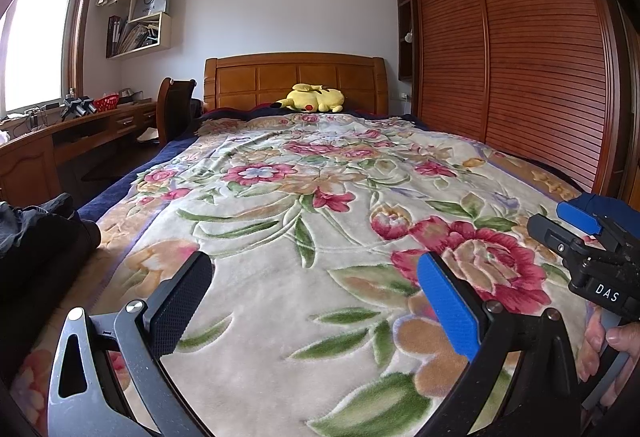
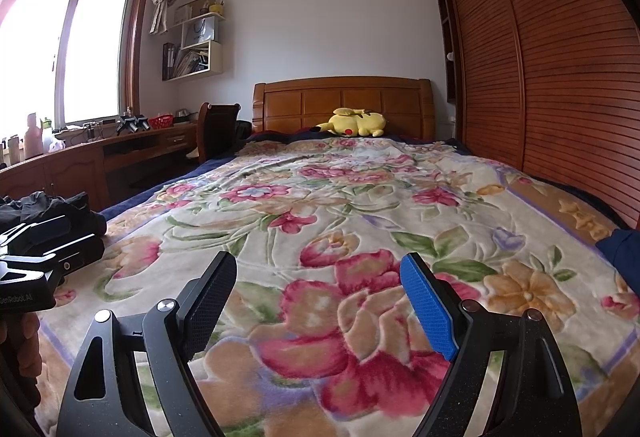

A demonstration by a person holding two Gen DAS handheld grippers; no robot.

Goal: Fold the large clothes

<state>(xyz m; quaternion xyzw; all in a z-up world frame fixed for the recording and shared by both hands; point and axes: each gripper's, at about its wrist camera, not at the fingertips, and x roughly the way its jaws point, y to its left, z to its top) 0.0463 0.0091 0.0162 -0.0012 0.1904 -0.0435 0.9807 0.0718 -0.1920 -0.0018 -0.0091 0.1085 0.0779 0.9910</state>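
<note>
A dark crumpled garment (image 1: 36, 233) lies in a heap at the bed's left edge; it also shows in the right wrist view (image 2: 52, 211). A blue piece of cloth (image 2: 622, 253) lies at the bed's right edge, also in the left wrist view (image 1: 604, 203). My left gripper (image 1: 316, 277) is open and empty, low over the floral blanket (image 1: 320, 177), to the right of the dark heap. My right gripper (image 2: 318, 281) is open and empty over the blanket (image 2: 340, 205). Each gripper's body appears at the edge of the other's view.
A yellow plush toy (image 1: 314, 99) lies by the wooden headboard (image 1: 296, 77). A louvred wardrobe (image 1: 520, 57) runs along the right. A desk (image 1: 72, 141) and chair (image 1: 174, 109) stand left of the bed under the window.
</note>
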